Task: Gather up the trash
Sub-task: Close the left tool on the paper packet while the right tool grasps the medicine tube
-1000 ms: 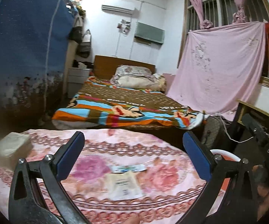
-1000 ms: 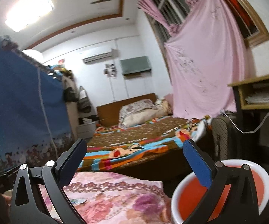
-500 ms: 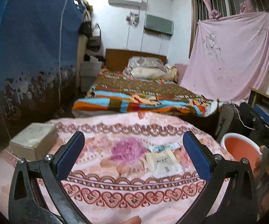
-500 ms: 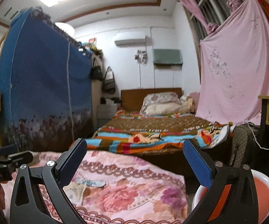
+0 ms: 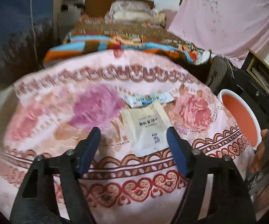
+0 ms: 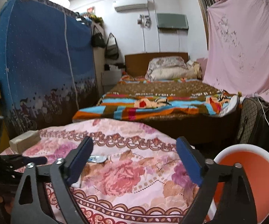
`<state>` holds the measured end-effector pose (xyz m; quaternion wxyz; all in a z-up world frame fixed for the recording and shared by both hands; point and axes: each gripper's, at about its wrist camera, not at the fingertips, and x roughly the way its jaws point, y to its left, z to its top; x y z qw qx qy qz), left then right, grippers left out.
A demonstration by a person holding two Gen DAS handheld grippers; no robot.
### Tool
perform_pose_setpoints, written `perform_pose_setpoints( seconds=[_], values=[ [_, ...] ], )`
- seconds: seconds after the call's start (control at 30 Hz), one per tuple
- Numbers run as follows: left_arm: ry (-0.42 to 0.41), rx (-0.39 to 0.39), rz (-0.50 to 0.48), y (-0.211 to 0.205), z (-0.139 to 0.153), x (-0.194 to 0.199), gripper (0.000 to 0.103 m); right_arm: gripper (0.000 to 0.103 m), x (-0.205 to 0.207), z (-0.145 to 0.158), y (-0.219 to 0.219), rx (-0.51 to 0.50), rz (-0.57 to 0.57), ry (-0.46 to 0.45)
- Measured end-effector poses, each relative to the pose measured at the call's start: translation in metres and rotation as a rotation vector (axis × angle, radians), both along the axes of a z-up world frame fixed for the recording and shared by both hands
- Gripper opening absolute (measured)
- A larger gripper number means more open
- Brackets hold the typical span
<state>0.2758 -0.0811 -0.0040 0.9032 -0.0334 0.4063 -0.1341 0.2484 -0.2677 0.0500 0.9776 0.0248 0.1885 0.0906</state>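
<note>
Floral-clothed surface (image 5: 41,115), trash near its right edge.
Left tongs (image 5: 133,145), closing and gripping nothing, hang above the beige packet (image 5: 146,128); right tongs (image 6: 134,160) closing empty beside the orange bin (image 6: 253,184).

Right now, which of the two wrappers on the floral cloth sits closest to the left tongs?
The beige paper sachet with dark print. It lies between the closing left tongs, untouched, while the white-and-blue printed wrapper lies beyond it, toward the bed.

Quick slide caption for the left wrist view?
Left gripper, jaws closing, descends toward beige wrapper on floral tablecloth.
</note>
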Motion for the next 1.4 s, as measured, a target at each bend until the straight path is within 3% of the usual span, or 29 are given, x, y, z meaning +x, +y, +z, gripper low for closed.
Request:
perform_pose_setpoints(
  seconds=[0.1, 0.17, 0.3, 0.37, 0.53, 0.67, 0.8, 0.93, 1.07, 1.17, 1.2, 1.23, 1.3, 1.33, 1.4],
  values=[
    [0.024, -0.008, -0.011, -0.005, -0.004, 0.005, 0.051, 0.083, 0.007, -0.004, 0.0, -0.002, 0.003, 0.044],
    [0.042, 0.008, -0.04, -0.015, -0.006, 0.005, 0.024, 0.081, 0.013, -0.007, 0.001, -0.006, 0.009, 0.077],
    [0.033, 0.06, -0.083, -0.03, -0.006, 0.002, 0.013, 0.08, 0.024, -0.014, 0.004, -0.007, 0.03, 0.144],
    [0.026, 0.069, -0.075, -0.03, -0.006, -0.001, 0.0, 0.079, 0.03, -0.017, 0.005, -0.008, 0.04, 0.18],
    [0.038, -0.014, -0.062, -0.014, -0.004, 0.0, 0.0, 0.078, 0.04, -0.024, 0.009, -0.008, 0.058, 0.235],
    [0.006, -0.025, -0.065, -0.013, 0.002, -0.004, 0.0, 0.078, 0.043, -0.027, 0.013, -0.023, 0.075, 0.259],
    [-0.034, 0.013, -0.055, -0.007, 0.011, -0.009, 0.0, 0.075, 0.049, -0.029, 0.022, -0.044, 0.119, 0.282],
    [-0.068, 0.042, 0.015, 0.016, 0.017, -0.012, 0.0, 0.067, 0.062, -0.034, 0.04, -0.083, 0.193, 0.315],
    [-0.081, 0.069, 0.072, 0.041, 0.02, -0.011, 0.0, 0.065, 0.074, -0.037, 0.071, -0.166, 0.311, 0.321],
    [-0.084, 0.063, 0.09, 0.05, 0.018, -0.01, 0.0, 0.064, 0.086, -0.045, 0.089, -0.222, 0.413, 0.374],
    [-0.088, 0.064, 0.091, 0.051, 0.018, -0.011, 0.0, 0.061, 0.09, -0.049, 0.093, -0.232, 0.432, 0.397],
    [-0.098, 0.068, 0.091, 0.052, 0.019, -0.012, 0.0, 0.052, 0.096, -0.054, 0.096, -0.242, 0.451, 0.437],
    [-0.117, 0.078, 0.086, 0.05, 0.02, -0.014, 0.0, 0.048, 0.101, -0.06, 0.099, -0.248, 0.471, 0.473],
    [-0.13, 0.075, 0.081, 0.049, 0.022, -0.016, 0.0, 0.032, 0.1, -0.059, 0.099, -0.24, 0.49, 0.472],
    [-0.153, 0.064, 0.077, 0.048, 0.026, -0.019, 0.0, 0.017, 0.094, -0.059, 0.099, -0.239, 0.517, 0.464]
  ],
)
